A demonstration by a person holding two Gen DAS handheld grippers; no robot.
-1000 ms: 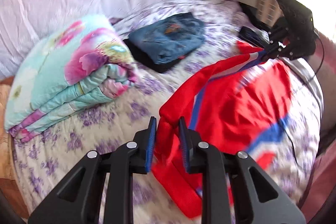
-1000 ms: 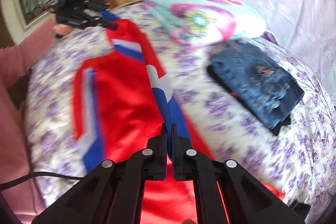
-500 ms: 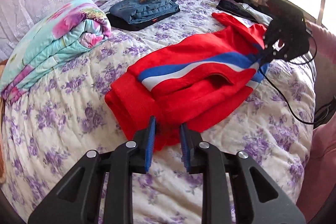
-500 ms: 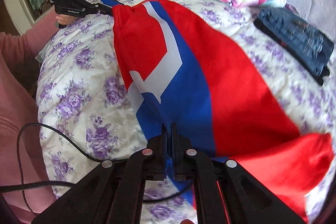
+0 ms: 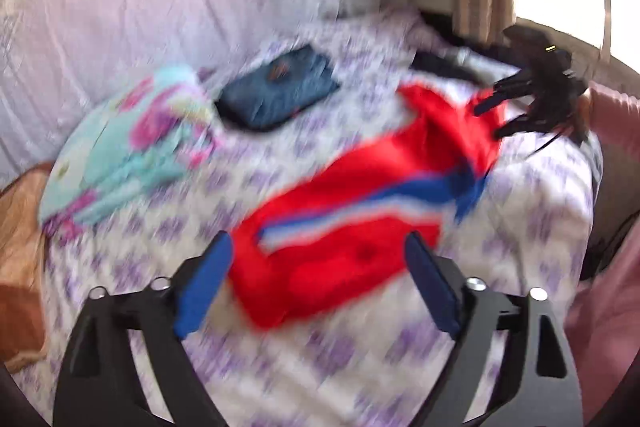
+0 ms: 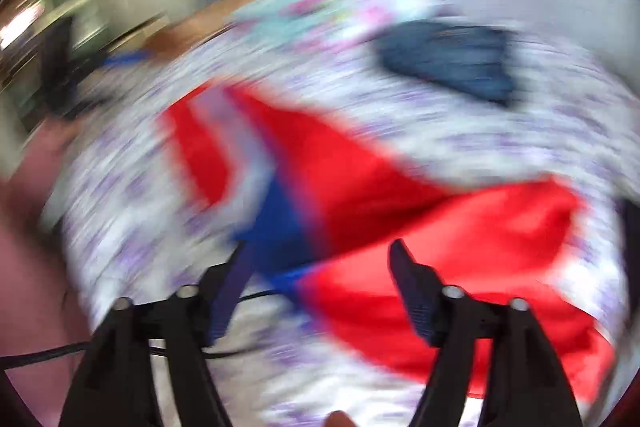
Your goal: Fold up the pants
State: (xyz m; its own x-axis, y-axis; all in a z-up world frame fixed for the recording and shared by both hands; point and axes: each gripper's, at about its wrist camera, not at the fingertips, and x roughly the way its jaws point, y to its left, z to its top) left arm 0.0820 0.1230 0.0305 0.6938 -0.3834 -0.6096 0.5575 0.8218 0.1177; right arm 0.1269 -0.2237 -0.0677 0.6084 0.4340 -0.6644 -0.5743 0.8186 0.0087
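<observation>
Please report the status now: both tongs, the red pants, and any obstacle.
Left tongs and right tongs open, jaws just opened, gripping nothing. Red pants released, lying folded on the bed. Folded jeans and blanket lie apart, nothing in the way.

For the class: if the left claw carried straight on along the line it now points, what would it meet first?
Most likely the red pants, lying on the floral bedspread straight ahead between the open left claw's blue pads. Motion blur leaves depth uncertain.
</observation>
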